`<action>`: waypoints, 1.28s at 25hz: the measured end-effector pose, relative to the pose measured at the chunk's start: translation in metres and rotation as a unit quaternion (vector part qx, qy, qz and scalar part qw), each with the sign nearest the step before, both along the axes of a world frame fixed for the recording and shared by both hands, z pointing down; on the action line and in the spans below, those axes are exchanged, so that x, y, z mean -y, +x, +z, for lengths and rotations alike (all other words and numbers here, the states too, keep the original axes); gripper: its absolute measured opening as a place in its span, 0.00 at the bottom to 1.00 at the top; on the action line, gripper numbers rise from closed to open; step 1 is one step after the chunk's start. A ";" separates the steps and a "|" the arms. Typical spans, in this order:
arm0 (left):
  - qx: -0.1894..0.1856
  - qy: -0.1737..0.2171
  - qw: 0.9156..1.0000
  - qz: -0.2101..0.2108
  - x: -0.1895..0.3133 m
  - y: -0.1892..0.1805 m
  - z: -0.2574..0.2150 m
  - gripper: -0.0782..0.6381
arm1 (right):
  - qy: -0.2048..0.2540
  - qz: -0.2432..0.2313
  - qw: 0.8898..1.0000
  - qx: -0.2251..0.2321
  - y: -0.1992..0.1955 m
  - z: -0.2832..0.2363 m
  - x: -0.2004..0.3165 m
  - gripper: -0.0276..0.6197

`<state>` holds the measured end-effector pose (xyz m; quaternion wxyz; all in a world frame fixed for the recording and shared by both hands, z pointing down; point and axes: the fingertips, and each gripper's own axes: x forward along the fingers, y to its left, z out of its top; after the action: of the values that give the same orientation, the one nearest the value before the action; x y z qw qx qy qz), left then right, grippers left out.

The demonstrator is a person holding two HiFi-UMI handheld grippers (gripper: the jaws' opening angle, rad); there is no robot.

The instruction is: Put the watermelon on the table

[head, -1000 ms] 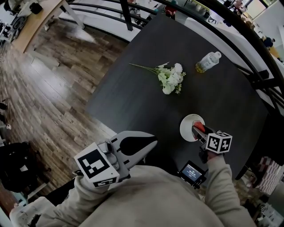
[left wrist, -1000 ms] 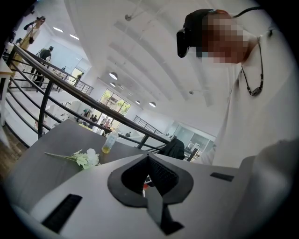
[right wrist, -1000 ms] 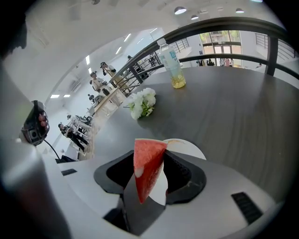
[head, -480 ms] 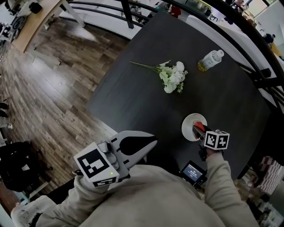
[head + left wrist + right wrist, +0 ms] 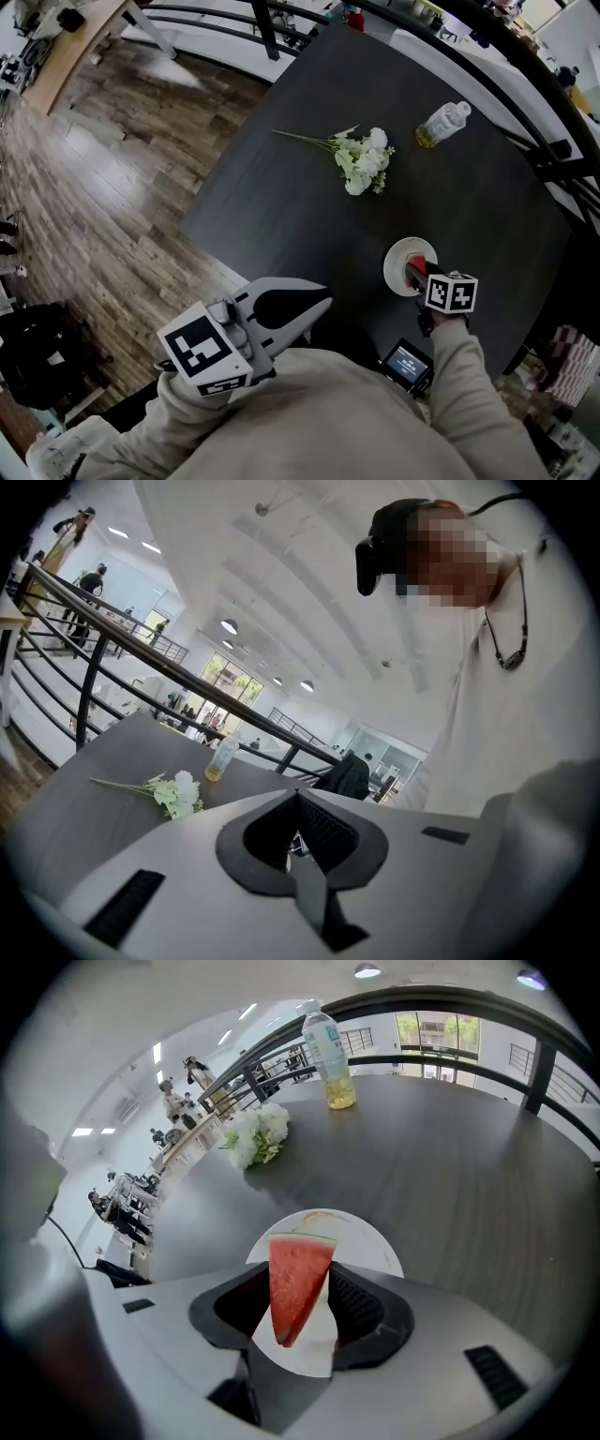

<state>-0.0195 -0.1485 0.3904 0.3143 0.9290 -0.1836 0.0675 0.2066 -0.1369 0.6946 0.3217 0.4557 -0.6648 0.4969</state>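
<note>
A red wedge of watermelon (image 5: 298,1283) with a green rind hangs point-down between the pads of my right gripper (image 5: 300,1309), which is shut on it. Right under it a white plate (image 5: 373,1243) rests on the dark table (image 5: 469,1166). From the head view, the right gripper (image 5: 419,274) tilts steeply down over the near edge of the plate (image 5: 397,261), the red slice (image 5: 418,271) showing at its tip. My left gripper (image 5: 319,305) is held low near my chest, off the table's edge, jaws together and empty.
A bunch of white flowers (image 5: 361,161) lies mid-table and a plastic bottle (image 5: 441,125) with yellow liquid lies beyond it. A small device with a lit screen (image 5: 405,363) hangs at my chest. A black railing (image 5: 525,103) runs past the table's far side; wooden floor is to the left.
My right gripper has sunk a little toward the plate with the watermelon slice still in it. The left gripper has stayed where it was.
</note>
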 end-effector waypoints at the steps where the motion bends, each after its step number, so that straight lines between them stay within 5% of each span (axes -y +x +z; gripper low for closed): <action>1: -0.001 0.000 1.000 0.001 0.000 0.000 -0.001 0.11 | 0.002 -0.004 1.000 -0.009 0.000 0.000 0.000 0.35; 22: -0.001 0.006 1.000 0.009 -0.005 0.002 -0.002 0.11 | 0.019 0.004 1.000 -0.015 0.001 -0.004 0.002 0.44; 32: -0.004 0.037 0.998 0.056 -0.005 0.022 -0.025 0.11 | 0.060 0.053 0.997 0.008 0.013 -0.045 0.003 0.43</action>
<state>0.0028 -0.1432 0.3654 0.2757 0.9492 -0.1323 0.0747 0.2193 -0.1398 0.6495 0.2622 0.5048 -0.6707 0.4759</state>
